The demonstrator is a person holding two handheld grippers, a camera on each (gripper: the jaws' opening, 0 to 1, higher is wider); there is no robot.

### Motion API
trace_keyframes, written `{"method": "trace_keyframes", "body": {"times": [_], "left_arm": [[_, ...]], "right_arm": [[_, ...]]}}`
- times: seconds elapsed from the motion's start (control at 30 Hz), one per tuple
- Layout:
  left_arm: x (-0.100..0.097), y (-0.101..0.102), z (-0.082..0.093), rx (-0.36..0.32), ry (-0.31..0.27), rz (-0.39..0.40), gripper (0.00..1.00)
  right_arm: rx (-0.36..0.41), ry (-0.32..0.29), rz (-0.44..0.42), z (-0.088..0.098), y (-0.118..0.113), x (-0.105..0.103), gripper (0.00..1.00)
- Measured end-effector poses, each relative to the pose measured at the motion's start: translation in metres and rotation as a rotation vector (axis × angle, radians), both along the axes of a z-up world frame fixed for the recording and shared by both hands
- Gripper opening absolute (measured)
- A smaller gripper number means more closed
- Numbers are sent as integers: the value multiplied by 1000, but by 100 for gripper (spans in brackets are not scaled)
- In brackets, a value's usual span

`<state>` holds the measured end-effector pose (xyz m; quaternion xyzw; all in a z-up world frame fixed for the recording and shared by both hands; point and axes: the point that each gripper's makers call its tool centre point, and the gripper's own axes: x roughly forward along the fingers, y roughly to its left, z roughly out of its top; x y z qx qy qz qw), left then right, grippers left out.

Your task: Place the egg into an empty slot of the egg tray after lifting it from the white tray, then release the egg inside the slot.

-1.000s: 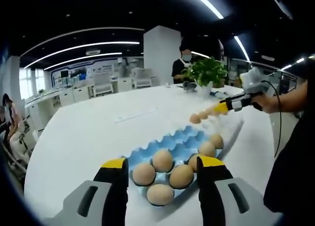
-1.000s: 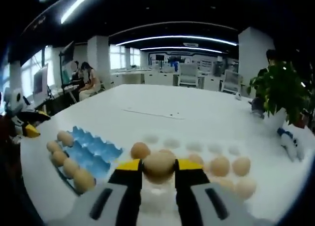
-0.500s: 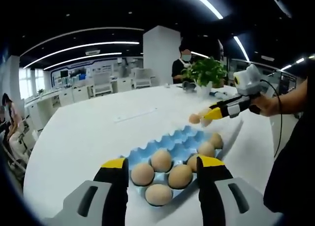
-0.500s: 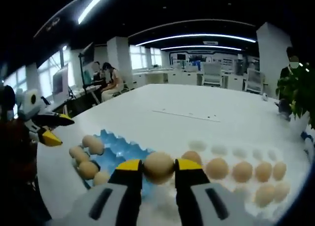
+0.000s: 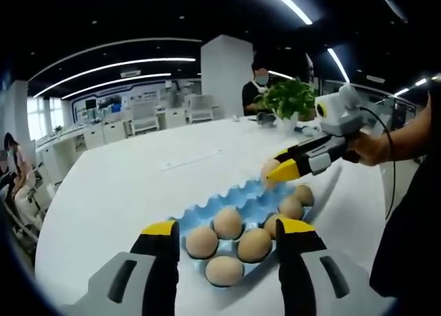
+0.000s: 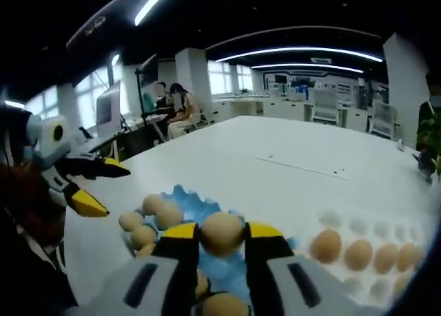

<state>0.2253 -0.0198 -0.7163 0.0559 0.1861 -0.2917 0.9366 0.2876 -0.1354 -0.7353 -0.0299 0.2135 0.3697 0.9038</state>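
Bright ceiling light strips (image 5: 114, 65), glare on white table (image 6: 275, 185); heavy fisheye bending, soft blurred edges

blue egg tray (image 5: 238, 200), six eggs (image 5: 227, 224), right hand-held gripper (image 5: 274, 173) above

Open-plan office: long ceiling light strips (image 5: 117, 62); rows of white desks (image 5: 110, 130) and chairs (image 6: 324, 114); a large white table (image 5: 131, 185); potted plant (image 5: 289, 99); seated worker (image 6: 180, 109).

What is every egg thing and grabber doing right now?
Right gripper: shut on the egg, held above the blue egg tray.
Left gripper: open, holding nothing.
Blue egg tray: partly filled, empty slots left.
White tray: eggs in some slots.
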Motion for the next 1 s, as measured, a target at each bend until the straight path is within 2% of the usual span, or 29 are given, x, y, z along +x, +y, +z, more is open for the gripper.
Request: {"method": "trace_keyframes", "body": {"times": [0.23, 0.37, 0.6, 0.73, 1.0], "left_arm": [[1, 0, 1, 1, -3, 3, 56], [2, 3, 0, 3, 0, 16, 60], [1, 3, 0, 1, 3, 19, 60], [4, 6, 0, 4, -4, 39, 67], [4, 6, 1, 1, -7, 37, 64]], "right_arm": [[-10, 6, 65, -5, 25, -5, 25], [-26, 14, 95, -11, 35, -6, 25], [-49, 21, 128, -18, 47, -8, 25], [-65, 22, 140, -22, 50, -7, 25], [-85, 49, 142, -34, 51, -6, 25]]}}
